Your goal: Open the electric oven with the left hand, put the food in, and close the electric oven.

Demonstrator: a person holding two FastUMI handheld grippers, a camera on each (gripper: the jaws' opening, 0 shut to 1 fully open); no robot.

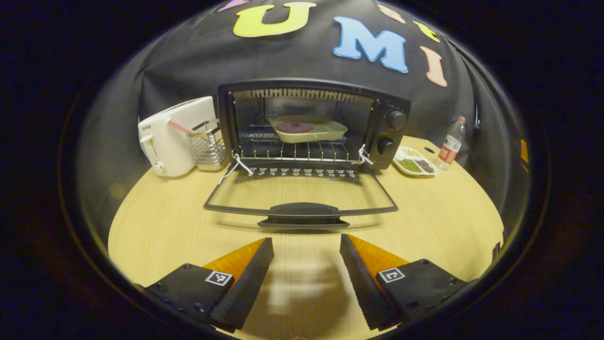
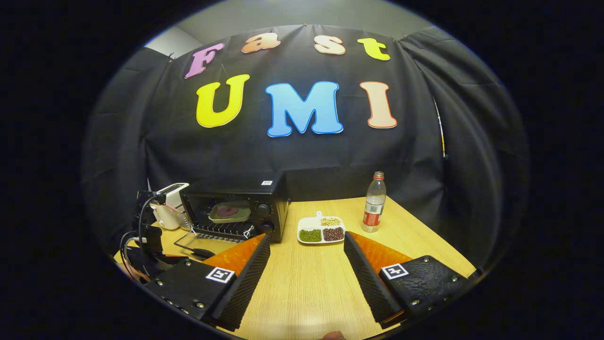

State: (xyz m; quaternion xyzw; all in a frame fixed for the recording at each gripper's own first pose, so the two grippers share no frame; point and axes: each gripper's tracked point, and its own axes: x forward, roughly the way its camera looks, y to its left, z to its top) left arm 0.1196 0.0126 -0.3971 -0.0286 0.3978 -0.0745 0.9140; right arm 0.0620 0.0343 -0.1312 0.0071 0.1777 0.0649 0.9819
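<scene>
The surface (image 1: pixel 165 222) carries the oven (image 1: pixel 311 123), its door (image 1: pixel 302 196) dropped flat. A tray (image 1: pixel 309 128) with the food (image 1: pixel 294 126) sits on its rack. Left of it stands a toaster (image 1: pixel 172 137). Left tool (image 1: pixel 306 257) and right tool (image 2: pixel 306 264) are both released, empty.

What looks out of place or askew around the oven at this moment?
Nothing is spilled or damaged. The oven door lies fully open on the table, and the tray with food sits slightly angled on the rack. White ties hang at both door hinges.
</scene>
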